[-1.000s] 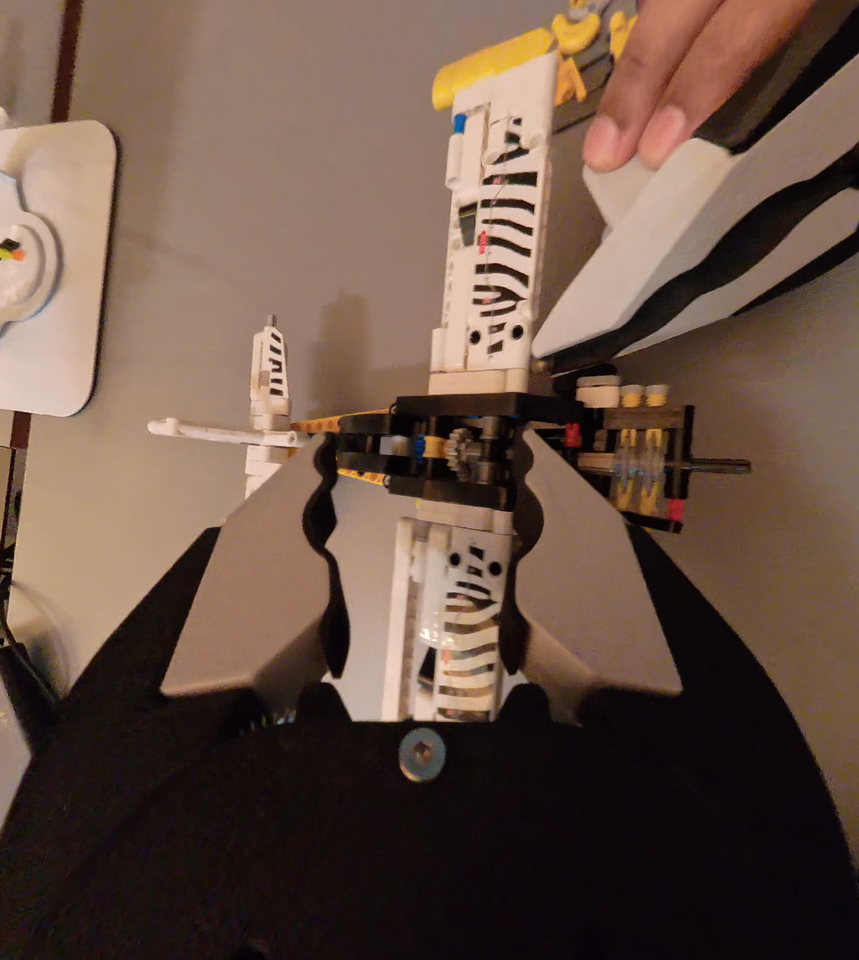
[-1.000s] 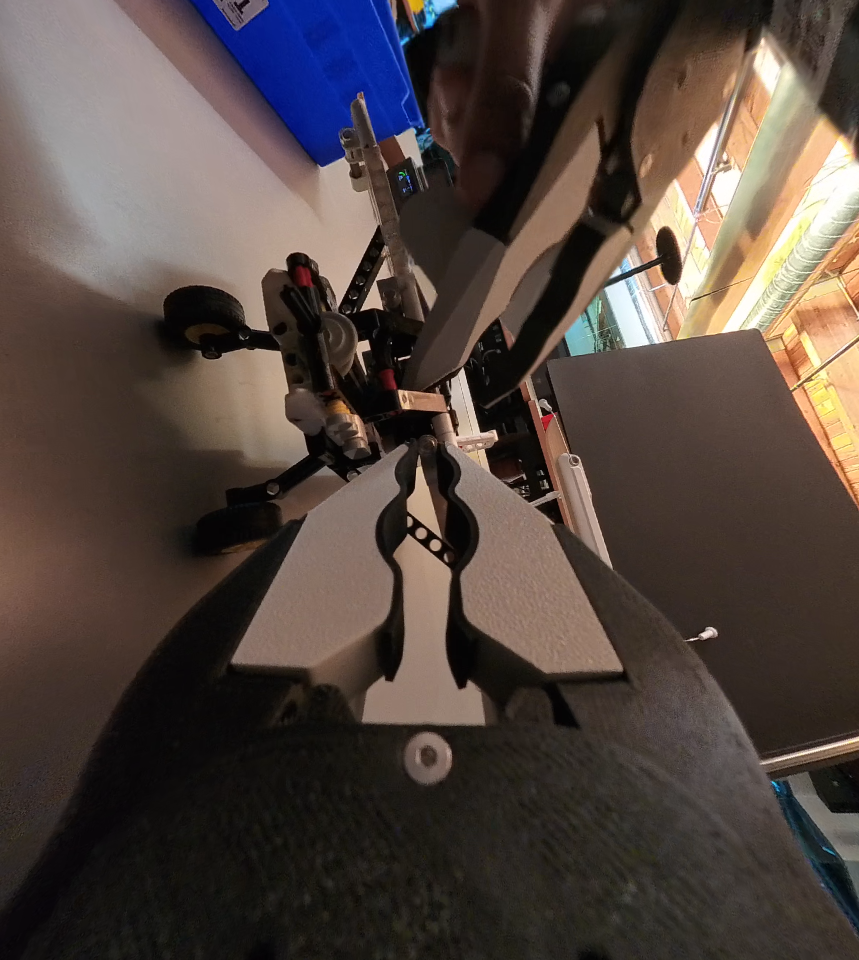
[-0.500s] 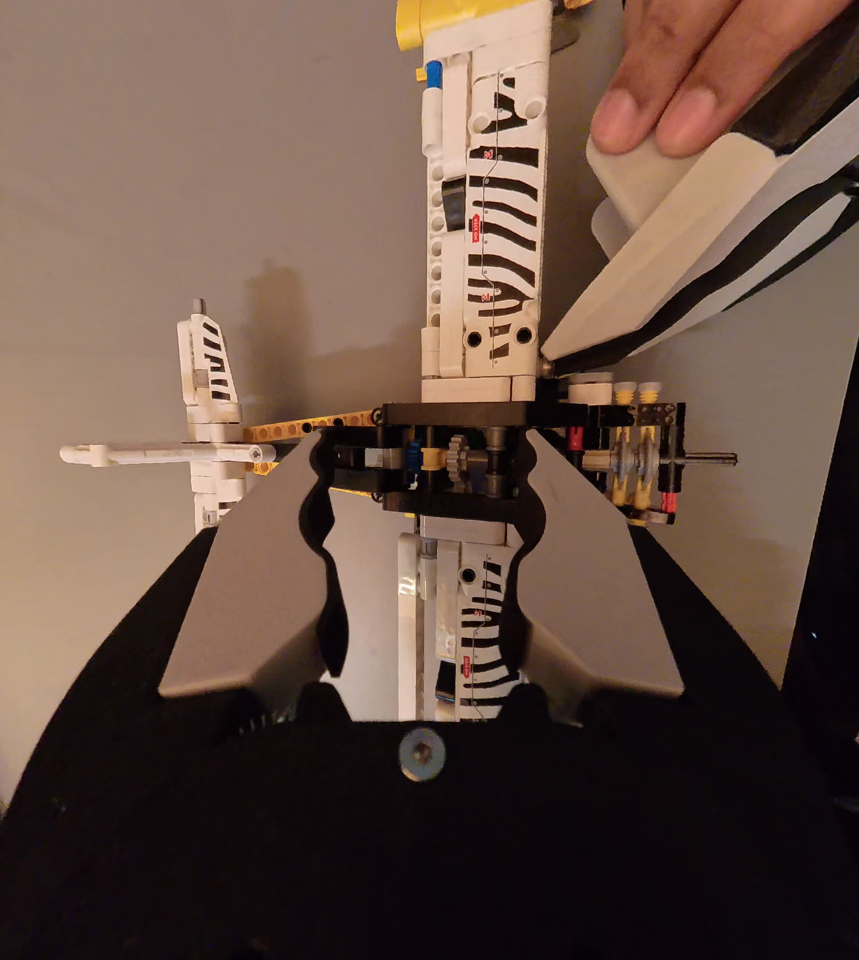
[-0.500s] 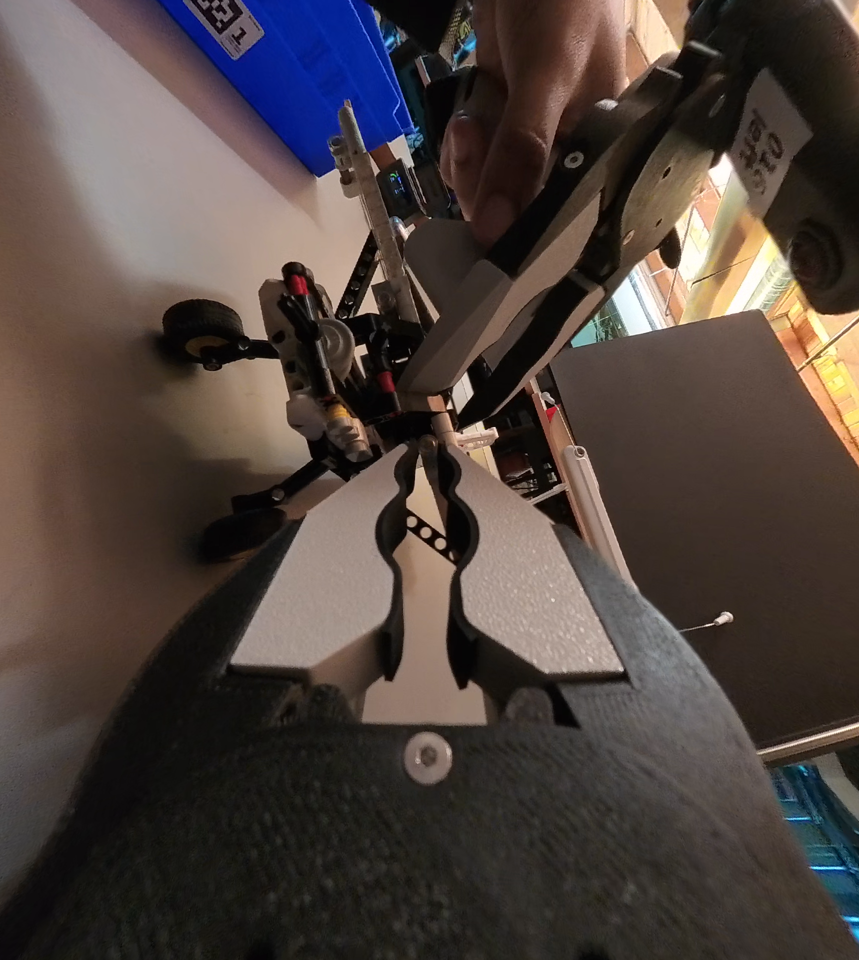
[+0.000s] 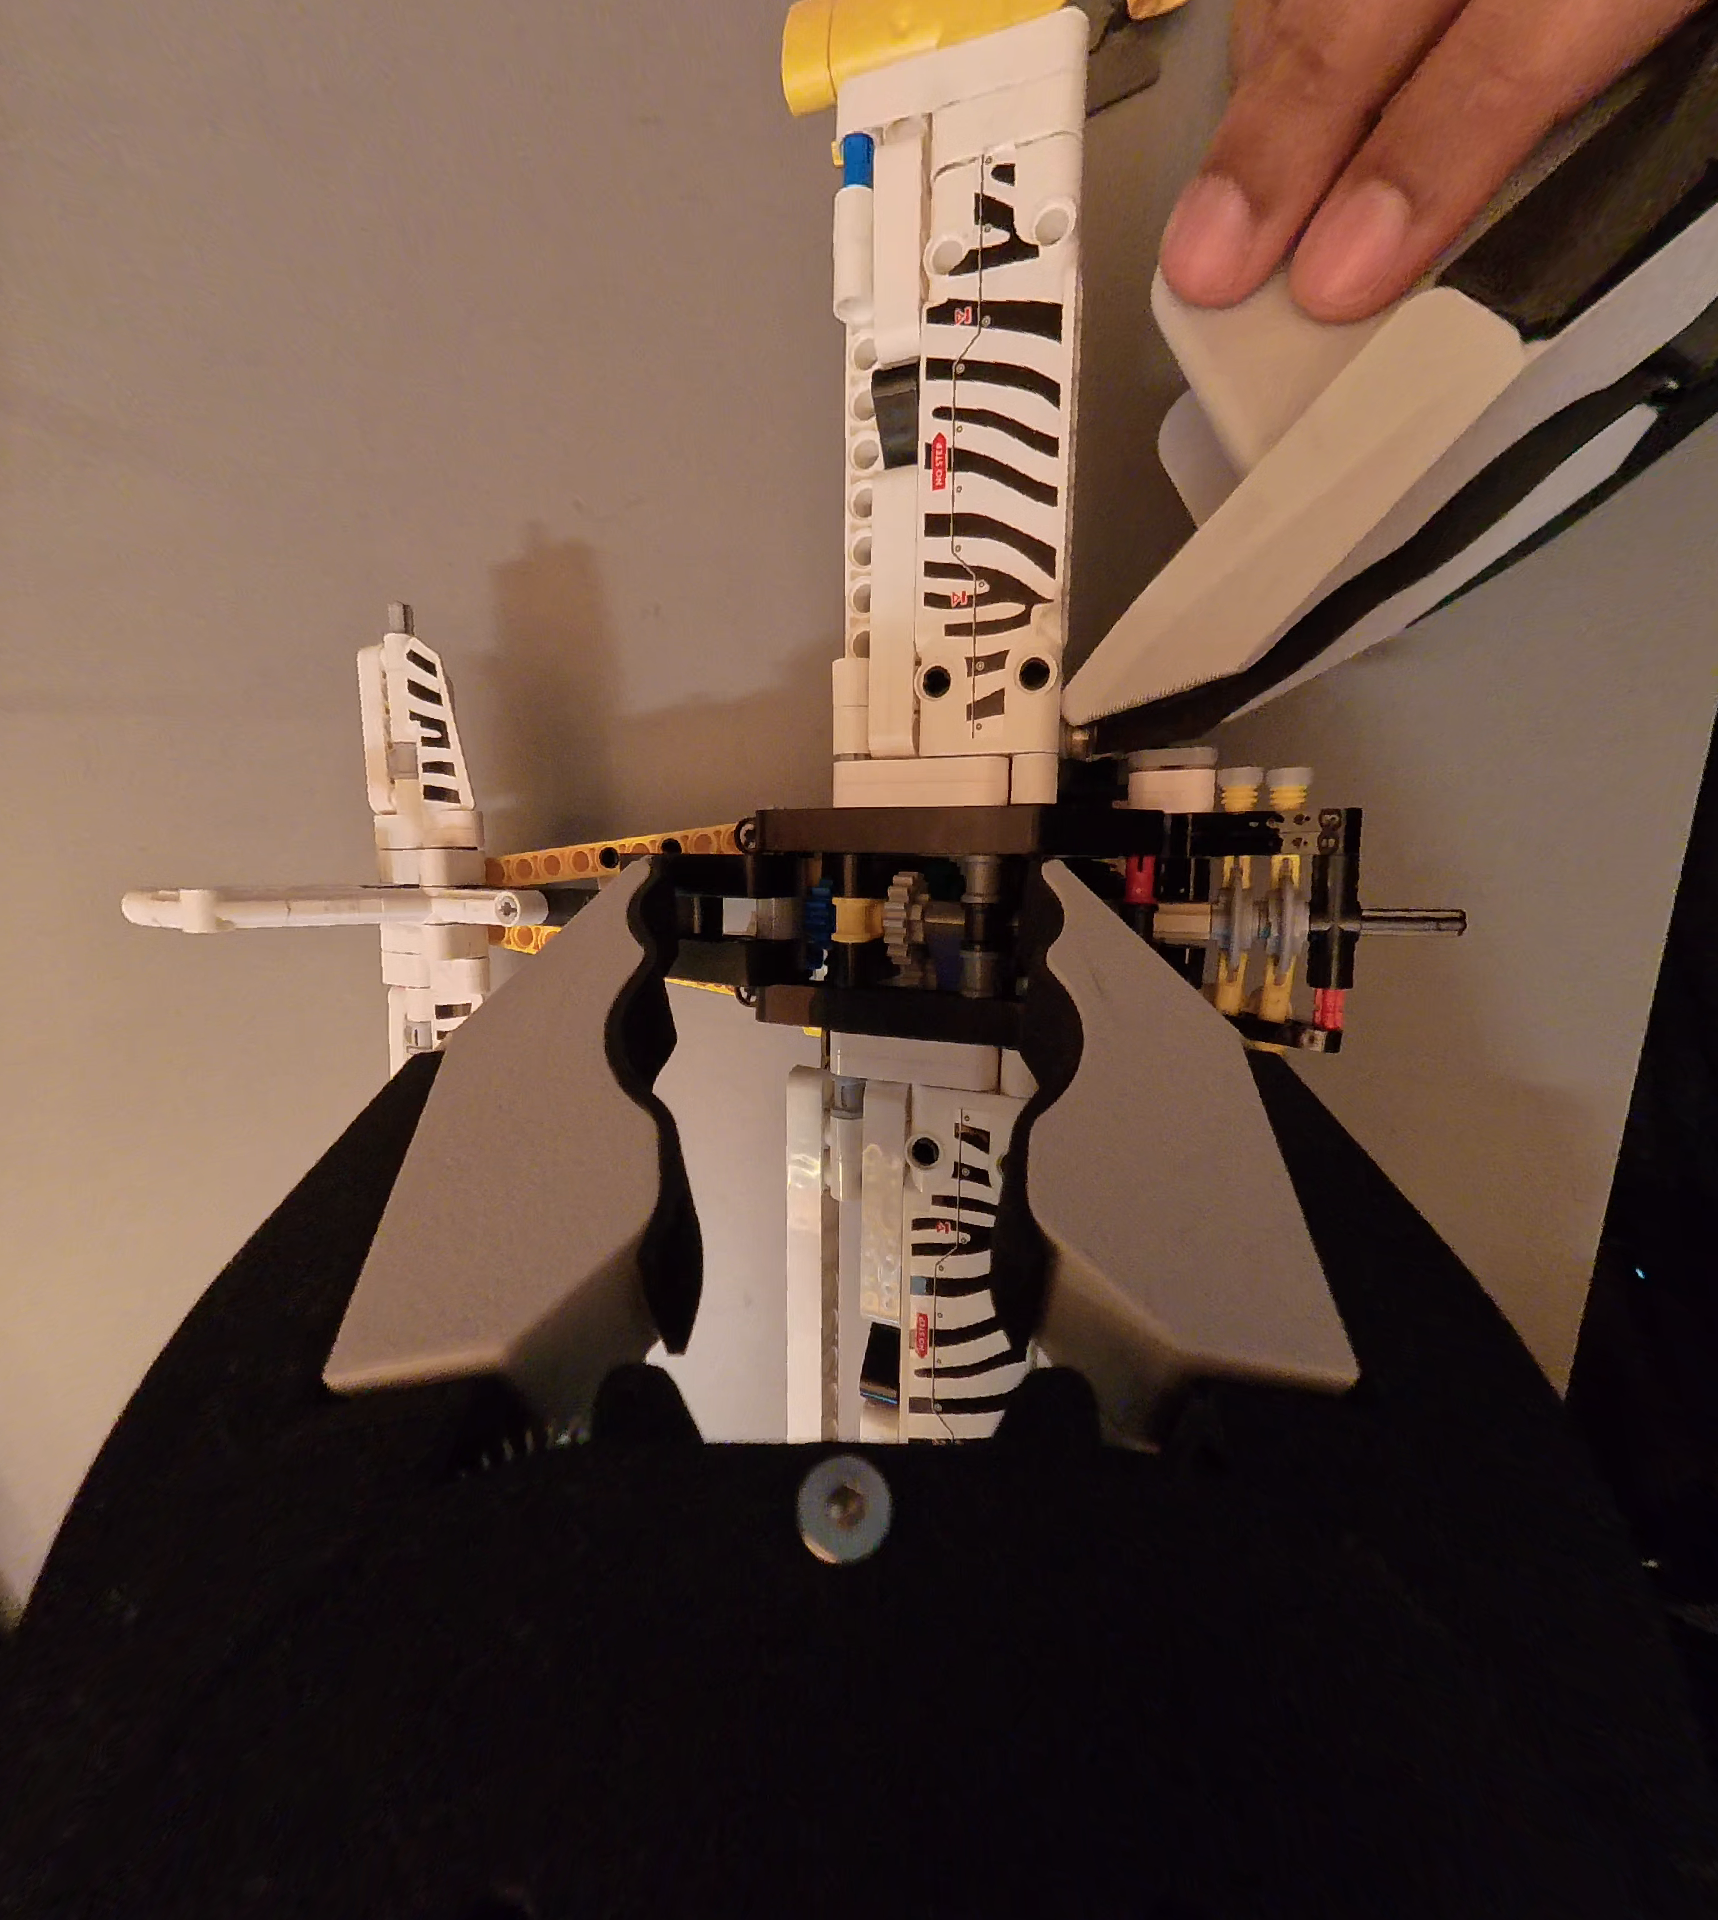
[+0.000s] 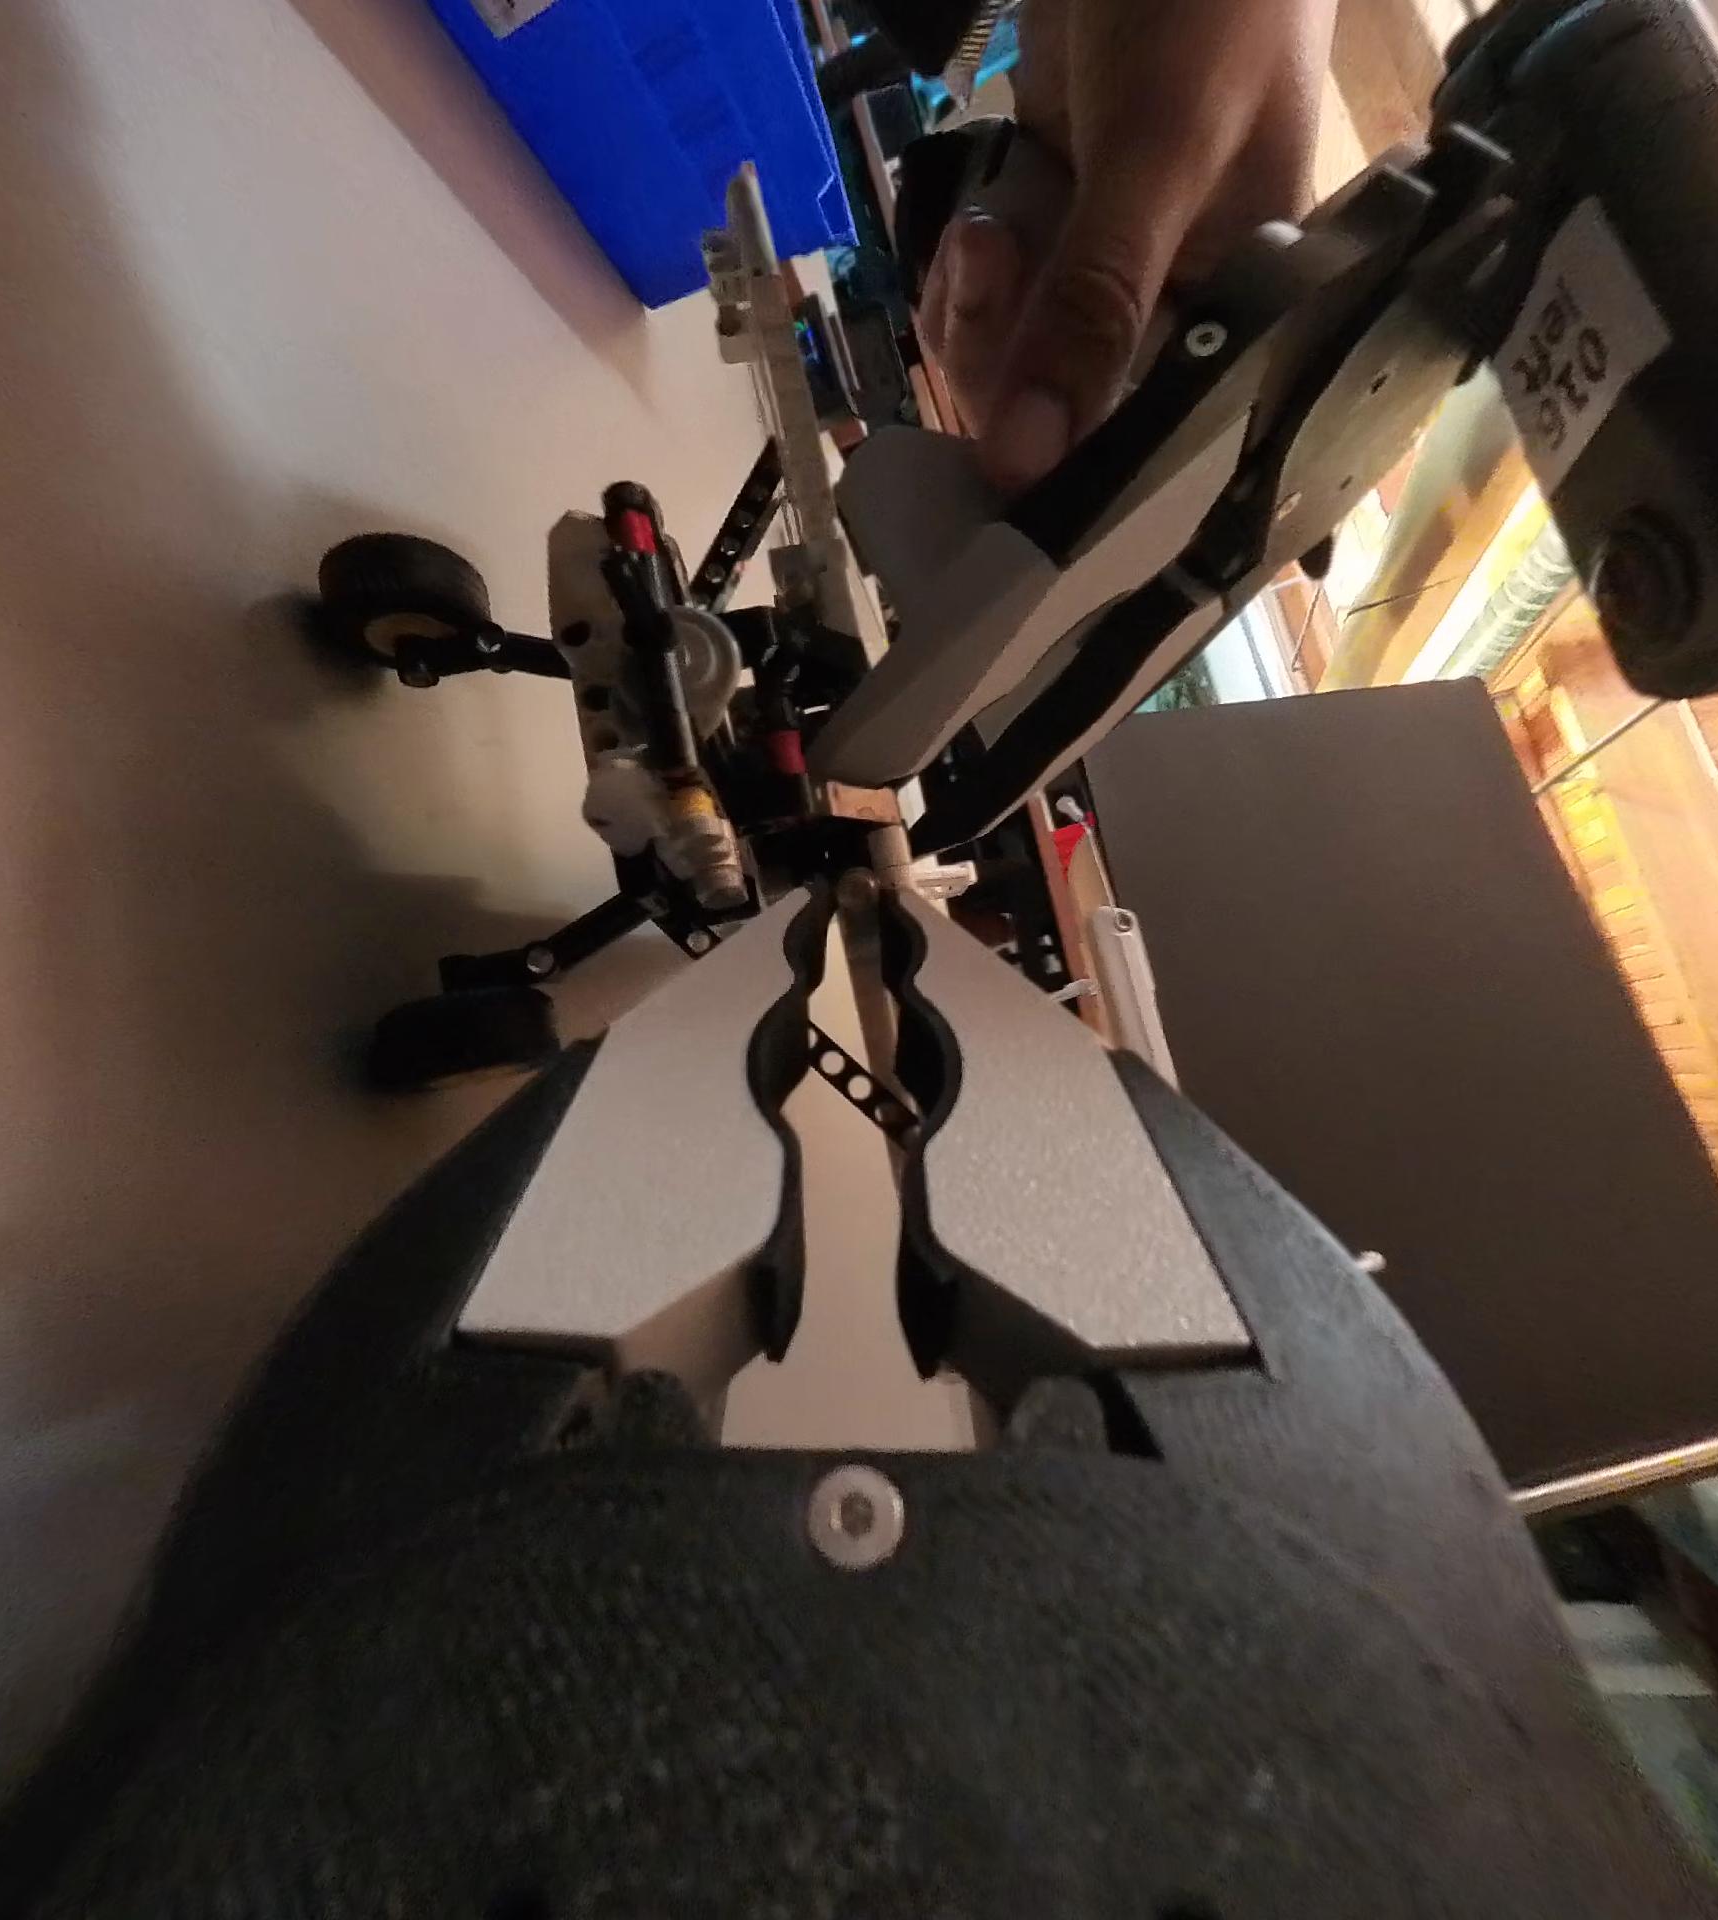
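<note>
The left gripper [image 5: 839, 914] clamps the black gear frame [image 5: 896, 831] of the brick-built aeroplane [image 5: 616, 854] between its fingertips, while the right gripper [image 6: 853, 904], nearly closed, pinches a grey pin [image 6: 857, 886] at its tips, beside the striped wing [image 5: 990, 416].

Each gripper [image 5: 839, 914] had a black, rough-textured body with one silver screw [image 5: 841, 1507] in the middle. Its two fingers [image 5: 512, 1174] were flat grey wedges, and wavy black pads lined their inner edges. The other gripper [image 6: 839, 896] also carried a white label [image 6: 1572, 353] on its black housing.
</note>
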